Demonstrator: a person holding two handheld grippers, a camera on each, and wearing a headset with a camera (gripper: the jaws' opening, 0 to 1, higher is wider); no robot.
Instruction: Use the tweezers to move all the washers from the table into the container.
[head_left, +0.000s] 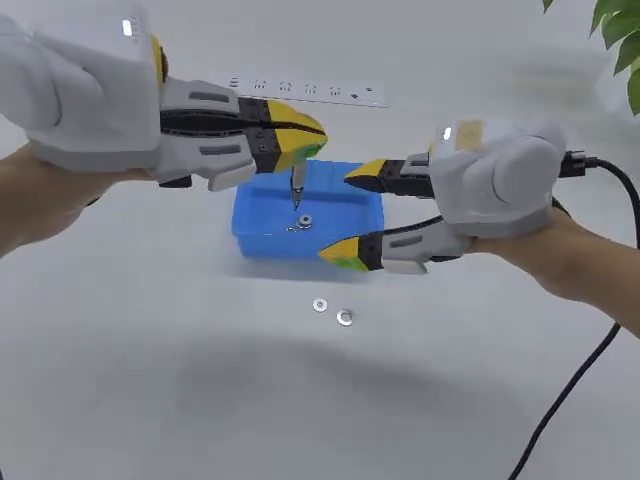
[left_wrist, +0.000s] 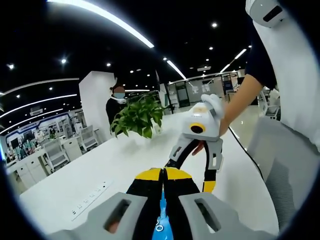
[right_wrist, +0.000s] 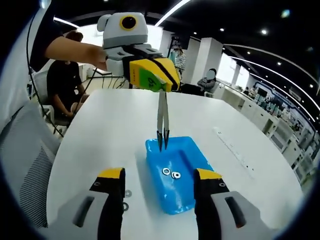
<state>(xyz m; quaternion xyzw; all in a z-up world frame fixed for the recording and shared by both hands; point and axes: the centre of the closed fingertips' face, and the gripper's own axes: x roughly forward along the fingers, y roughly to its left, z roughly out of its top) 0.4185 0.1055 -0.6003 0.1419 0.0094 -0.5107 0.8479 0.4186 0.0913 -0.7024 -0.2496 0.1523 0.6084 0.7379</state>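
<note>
White matte worktop (head_left: 150, 380), power strip (head_left: 300, 90) at the back. We see the left gripper (head_left: 305, 140) with jaws closed on thin steel tweezers (head_left: 297, 185), tips pointing down over the blue plastic container (head_left: 250, 225). Right gripper (head_left: 338, 215): jaws wide apart, holding nothing, at the container's right side. Washers (head_left: 300, 222) lie inside the container. Two more washers (head_left: 320, 305) sit on the worktop just in front. We judge them light, flat, slick metal rings. Best pinch is across the rim through the hole.
</note>
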